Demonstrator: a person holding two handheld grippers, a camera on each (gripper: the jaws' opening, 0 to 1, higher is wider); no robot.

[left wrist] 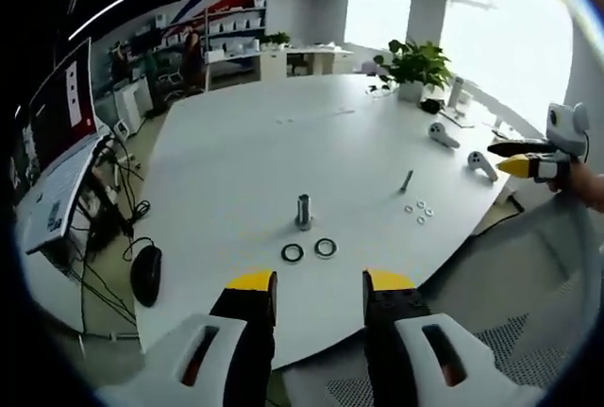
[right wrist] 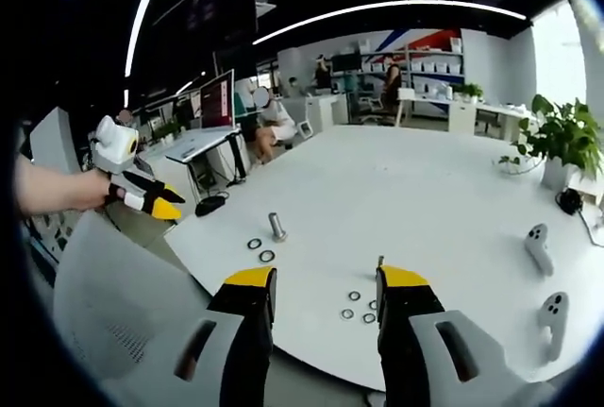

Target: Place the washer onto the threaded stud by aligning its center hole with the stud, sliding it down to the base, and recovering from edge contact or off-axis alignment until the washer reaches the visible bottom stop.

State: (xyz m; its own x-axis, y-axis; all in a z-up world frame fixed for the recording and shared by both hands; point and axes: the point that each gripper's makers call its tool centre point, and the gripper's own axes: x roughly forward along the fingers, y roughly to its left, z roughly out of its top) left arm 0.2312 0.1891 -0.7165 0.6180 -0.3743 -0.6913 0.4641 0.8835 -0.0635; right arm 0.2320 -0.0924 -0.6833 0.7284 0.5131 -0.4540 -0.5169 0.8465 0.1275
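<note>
Washers are lying untouched on the desk (left wrist: 283,152), none yet on the stud (left wrist: 303,211). Two dark rings (left wrist: 309,250) are sitting just beside it near the front edge, small washers (right wrist: 357,305) clustering by a bolt (left wrist: 406,180). Both grippers, left (left wrist: 321,286) and right (right wrist: 327,282), are hovering with jaws spread and empty, seemingly readying to pick. Office shelves and plants are standing behind.

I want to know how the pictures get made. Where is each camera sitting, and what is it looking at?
Left gripper view: rides on the left tool, held off the table edge, facing the stud; the right tool shows.
Right gripper view: rides on the right tool, over the table edge, facing small washers; the left tool shows.
Both share stud, two dark rings, washers.
</note>
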